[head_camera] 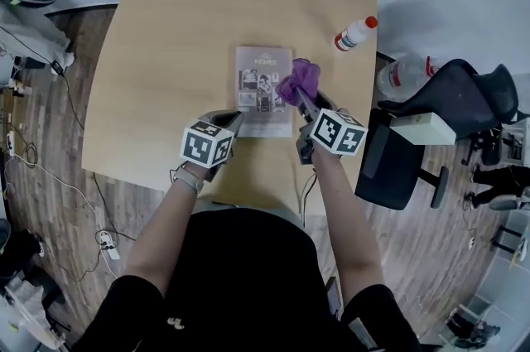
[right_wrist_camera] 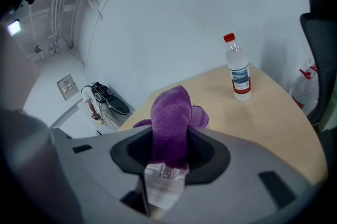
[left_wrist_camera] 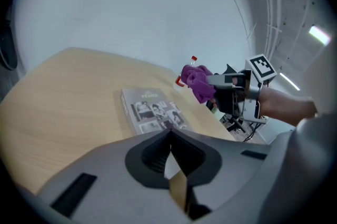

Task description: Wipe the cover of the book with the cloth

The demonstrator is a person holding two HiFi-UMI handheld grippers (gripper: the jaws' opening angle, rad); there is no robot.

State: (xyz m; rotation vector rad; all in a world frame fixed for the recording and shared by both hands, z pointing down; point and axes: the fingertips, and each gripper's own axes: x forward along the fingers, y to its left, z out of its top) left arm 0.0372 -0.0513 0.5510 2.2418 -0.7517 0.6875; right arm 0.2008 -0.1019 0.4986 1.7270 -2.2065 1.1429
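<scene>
A grey book (head_camera: 263,89) with photos on its cover lies flat in the middle of the wooden table (head_camera: 166,52). My right gripper (head_camera: 304,101) is shut on a purple cloth (head_camera: 300,80), which hangs bunched over the book's right edge. In the right gripper view the cloth (right_wrist_camera: 171,112) sticks up out of the jaws. My left gripper (head_camera: 233,121) is shut with nothing in it, just off the book's near left corner. The left gripper view shows the book (left_wrist_camera: 152,111) ahead and the cloth (left_wrist_camera: 197,82) to its right.
A clear bottle with a red cap (head_camera: 354,33) lies near the table's far right edge and shows upright in the right gripper view, bottle (right_wrist_camera: 238,67). A black office chair (head_camera: 397,160) with a white box stands right of the table. Cables run on the floor at left.
</scene>
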